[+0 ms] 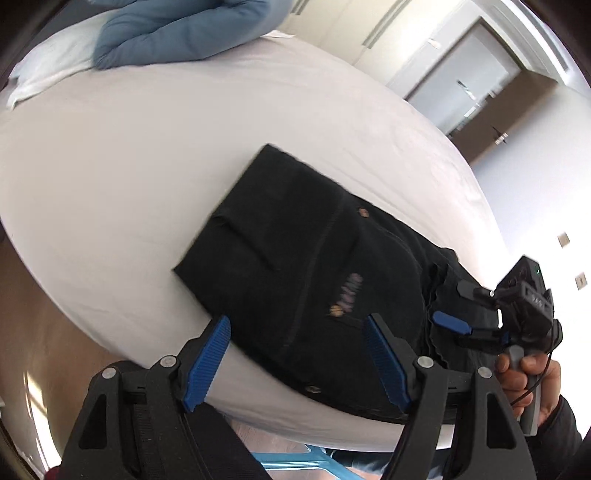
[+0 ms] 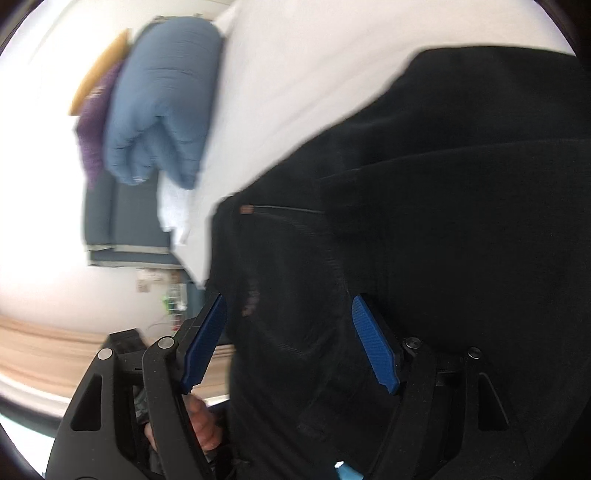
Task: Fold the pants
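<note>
One pair of black pants [image 1: 295, 266] folded small on the white bed [image 1: 129, 184], lying long from the near edge away, right ahead of the left claw [image 1: 295, 354]. Two claws, both spread apart and holding nothing; right claw [image 1: 448, 321] nearer, at the waist end

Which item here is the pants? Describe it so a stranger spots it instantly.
Start at the large white bed. A blue duvet is bunched at its far end; at the near edge lies a flat, dark rectangle. That is the black pants, folded, the only black fabric on the sheet, with small copper rivets and a faint printed logo.
</note>
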